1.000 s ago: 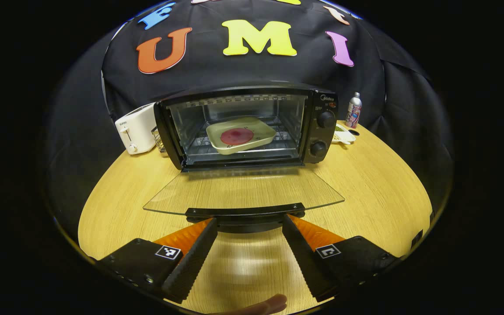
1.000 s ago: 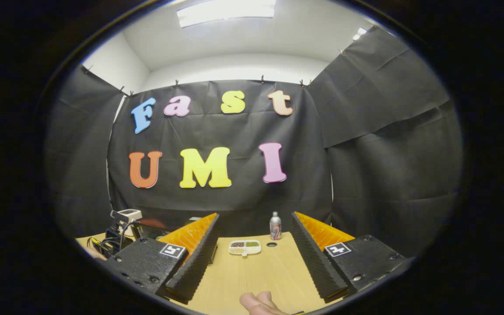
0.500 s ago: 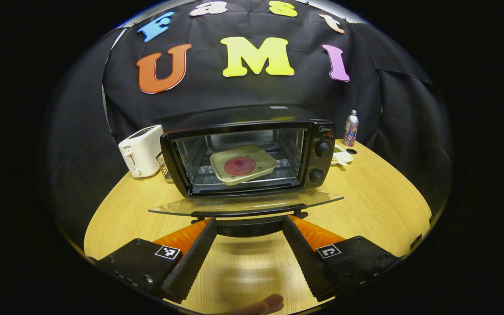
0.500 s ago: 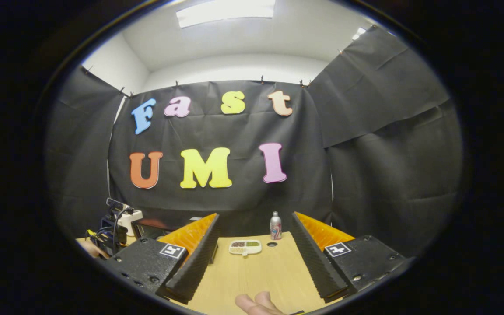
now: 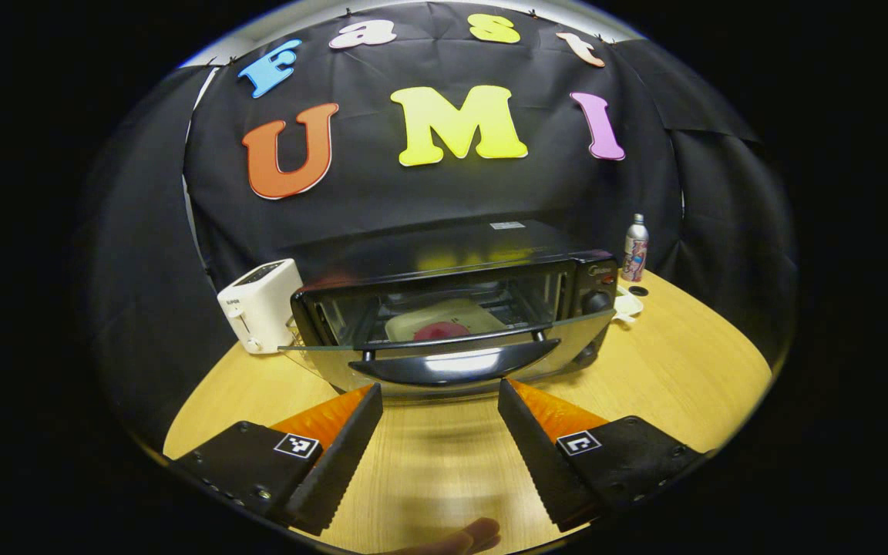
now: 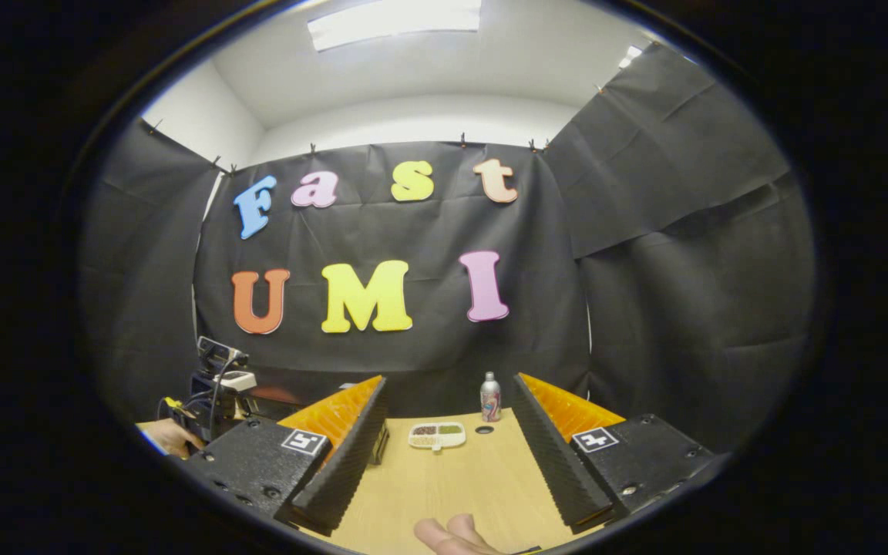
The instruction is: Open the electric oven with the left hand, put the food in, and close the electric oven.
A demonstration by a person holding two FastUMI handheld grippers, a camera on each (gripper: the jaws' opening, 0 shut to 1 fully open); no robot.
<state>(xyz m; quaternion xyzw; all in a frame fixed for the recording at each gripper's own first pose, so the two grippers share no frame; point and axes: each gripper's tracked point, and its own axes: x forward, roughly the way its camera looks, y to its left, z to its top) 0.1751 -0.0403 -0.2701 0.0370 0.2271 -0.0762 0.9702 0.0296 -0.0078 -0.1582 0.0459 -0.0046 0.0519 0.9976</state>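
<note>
**Oven door half raised ahead of the left claw**

The left claw [image 5: 440, 401] is seen released, its fingers spread wide with nothing gripped between them, low over the wooden counter [image 5: 691, 370]. Just ahead of its fingertips the electric oven [image 5: 452, 308] is found with its glass door [image 5: 444, 343] tilted partway between flat and upright; the door handle [image 5: 455, 368] lies just beyond the claw's gap, and whether it is touched cannot be told. Inside, behind the door's upper edge, the food [image 5: 440, 331] is seen on a pale tray [image 5: 452, 314]. A white toaster [image 5: 261, 304] stands beyond the claw's left finger.

The right claw [image 6: 448, 432] is likewise held released over the counter, with a divided snack dish [image 6: 436, 435] and a small can [image 6: 491, 397] ahead between its fingers.
</note>
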